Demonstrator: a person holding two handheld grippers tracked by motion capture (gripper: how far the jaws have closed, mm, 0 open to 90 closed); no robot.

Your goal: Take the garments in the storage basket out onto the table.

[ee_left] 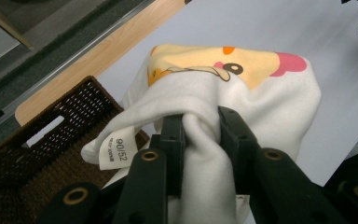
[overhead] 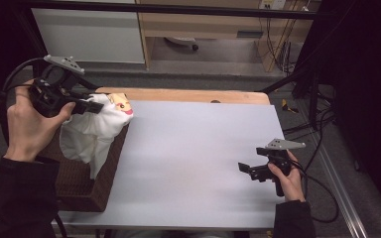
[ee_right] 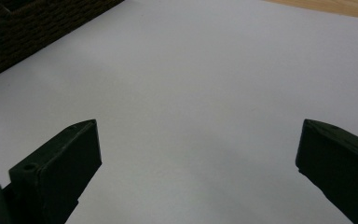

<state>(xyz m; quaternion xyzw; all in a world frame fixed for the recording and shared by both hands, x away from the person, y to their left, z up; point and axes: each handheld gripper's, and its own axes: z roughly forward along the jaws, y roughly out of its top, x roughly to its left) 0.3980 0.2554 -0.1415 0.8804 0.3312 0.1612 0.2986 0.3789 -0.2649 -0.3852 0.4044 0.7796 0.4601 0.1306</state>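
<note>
**White garment lifted at basket edge**

Black jaws of our left gripper [ee_left: 200,140] sit closest to the lens, clenched on a bunched fold of the soft white cotton garment with a yellow cartoon print [ee_left: 242,93]. We see the cloth hanging from that pinch above the dark brown woven wicker basket [overhead: 87,183], at the left edge of the pale grey table mat [overhead: 198,148]. A size tag dangles near the jaws. We judge the fabric light, limp, not slippery; it drapes and will sag, so a second hold at a free hem or shoulder seems wise. Our right gripper [overhead: 250,171] hovers low over bare mat, jaws spread wide, carrying nothing.
</note>
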